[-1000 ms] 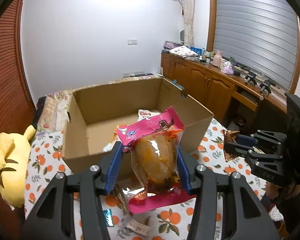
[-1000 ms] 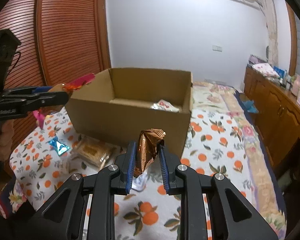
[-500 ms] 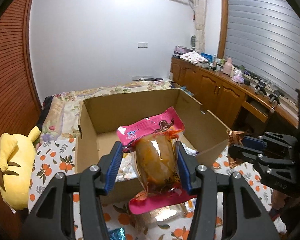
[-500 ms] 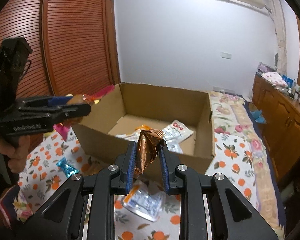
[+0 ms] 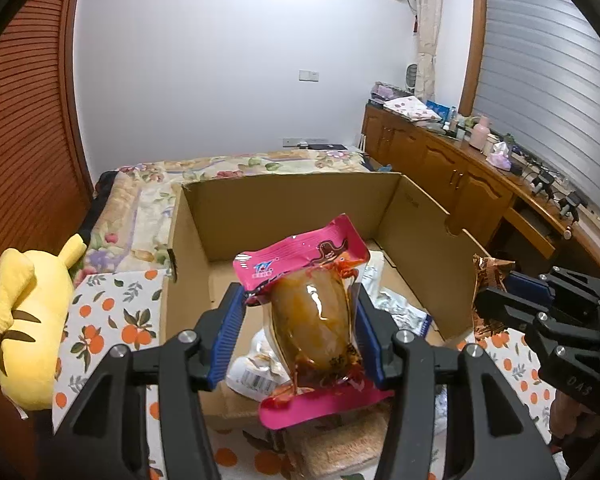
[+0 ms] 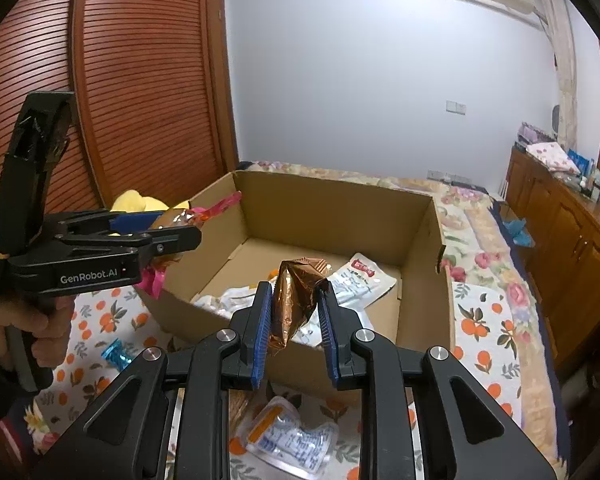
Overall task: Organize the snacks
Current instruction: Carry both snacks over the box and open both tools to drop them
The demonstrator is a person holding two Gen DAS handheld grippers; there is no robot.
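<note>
Two snack packets held over the front of an open cardboard box [image 6: 420, 236], one in each gripper.

The pink-edged clear packet [image 5: 312, 316] is clamped between the blue fingers [image 5: 228, 332] of the left gripper [image 5: 300, 332], above the box's near wall. The crumpled copper foil packet [image 6: 296, 300] is pinched in the right gripper [image 6: 294, 320], its fingers closed tight on it. White packets [image 6: 360, 280] lie inside the box; more snacks sit on the orange-print cloth [image 6: 484, 344] before it, a yellow plush [image 5: 32, 320] to the left.

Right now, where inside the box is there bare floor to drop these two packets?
The cardboard box has bare floor along its far wall and left wall. White pouches crowd the near and right side. Outside, packets litter the tablecloth by the near wall.
</note>
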